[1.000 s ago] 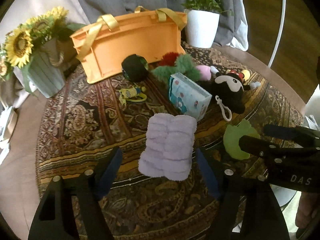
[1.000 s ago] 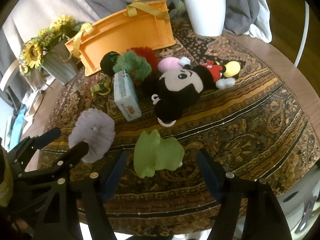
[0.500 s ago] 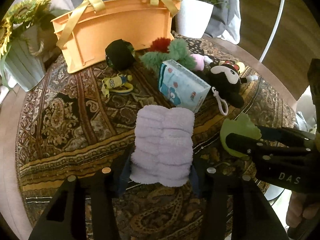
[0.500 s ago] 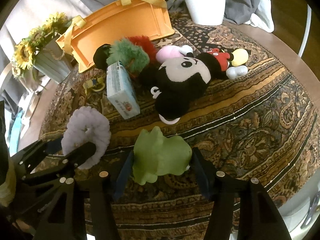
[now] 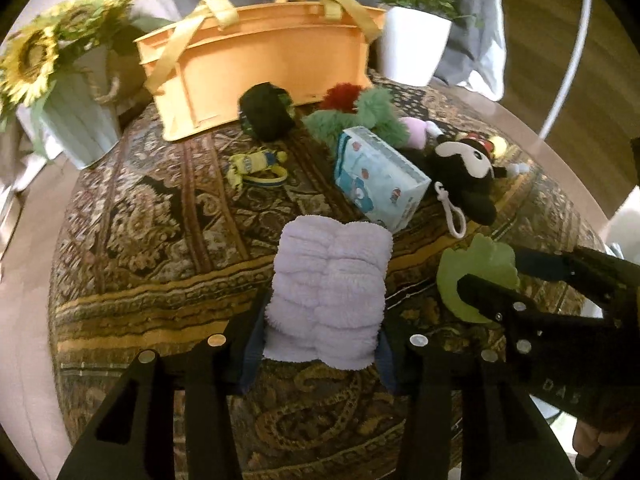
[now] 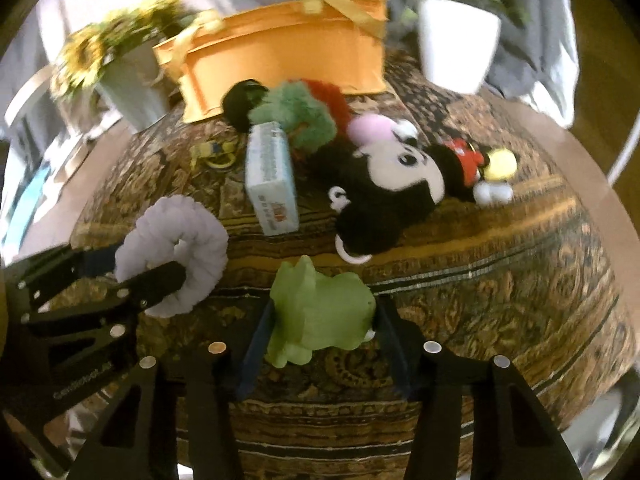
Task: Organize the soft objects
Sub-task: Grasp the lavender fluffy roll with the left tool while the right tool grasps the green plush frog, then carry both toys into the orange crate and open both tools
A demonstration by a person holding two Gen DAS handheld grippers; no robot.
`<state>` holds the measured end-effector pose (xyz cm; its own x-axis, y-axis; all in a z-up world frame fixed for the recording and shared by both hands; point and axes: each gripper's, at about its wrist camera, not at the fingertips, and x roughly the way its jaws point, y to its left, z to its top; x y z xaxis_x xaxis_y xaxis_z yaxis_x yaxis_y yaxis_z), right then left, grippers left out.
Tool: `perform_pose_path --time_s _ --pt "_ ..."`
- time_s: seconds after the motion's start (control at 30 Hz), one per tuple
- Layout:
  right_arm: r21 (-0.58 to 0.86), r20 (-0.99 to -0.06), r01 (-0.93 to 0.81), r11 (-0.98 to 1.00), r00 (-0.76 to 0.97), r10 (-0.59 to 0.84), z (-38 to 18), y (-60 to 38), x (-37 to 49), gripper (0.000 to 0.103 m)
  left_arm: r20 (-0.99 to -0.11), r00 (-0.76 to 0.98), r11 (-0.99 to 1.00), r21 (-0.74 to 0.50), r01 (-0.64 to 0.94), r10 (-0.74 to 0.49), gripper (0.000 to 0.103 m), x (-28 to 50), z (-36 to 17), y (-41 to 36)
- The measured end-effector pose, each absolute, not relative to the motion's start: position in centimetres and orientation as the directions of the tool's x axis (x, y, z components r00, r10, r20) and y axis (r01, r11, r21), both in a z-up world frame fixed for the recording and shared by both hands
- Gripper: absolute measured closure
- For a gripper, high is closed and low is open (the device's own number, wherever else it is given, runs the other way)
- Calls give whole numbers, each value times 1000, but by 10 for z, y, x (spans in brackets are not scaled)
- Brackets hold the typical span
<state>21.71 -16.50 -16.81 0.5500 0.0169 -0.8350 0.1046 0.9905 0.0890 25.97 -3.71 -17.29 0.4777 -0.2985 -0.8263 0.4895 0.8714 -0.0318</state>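
Observation:
My left gripper (image 5: pixel 320 356) is shut on a lilac fluffy scrunchie (image 5: pixel 330 290), also seen in the right wrist view (image 6: pixel 176 248). My right gripper (image 6: pixel 320 344) is shut on a green soft toy (image 6: pixel 320 312), which shows at the right of the left wrist view (image 5: pixel 474 280). An orange basket with yellow handles (image 5: pixel 260 64) stands at the back of the patterned table (image 5: pixel 160 240). Before it lie a black ball (image 5: pixel 266 110), a green plush (image 5: pixel 360 120), a red plush (image 5: pixel 340 96), a pink toy (image 6: pixel 368 128) and a Mickey Mouse plush (image 6: pixel 396 188).
A light blue tissue pack (image 5: pixel 378 178) and a yellow minion keychain (image 5: pixel 256 166) lie mid-table. A sunflower vase (image 5: pixel 76 112) stands back left, a white plant pot (image 5: pixel 412 48) back right. The table's front edge is close below both grippers.
Both grippers went from open around their objects to closed on them. The views shifted slightly, with the right wrist view now blurred by motion.

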Motion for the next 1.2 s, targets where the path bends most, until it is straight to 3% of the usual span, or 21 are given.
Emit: perform_pose_path --time_s 0.37,0.7,1.2 --pt "-26 -789 -106 994 612 45 -145 -152 218 53 -810 542 937 -23 349 -222 57 249 -159 -37" --pt "-37 -718 -119 992 694 56 -106 -161 222 53 -729 652 955 -7 297 -209 63 247 -119 -39" --pt "-36 -583 -85 996 811 48 -52 -173 245 53 -594 782 967 22 253 -192 64 269 -55 -43"
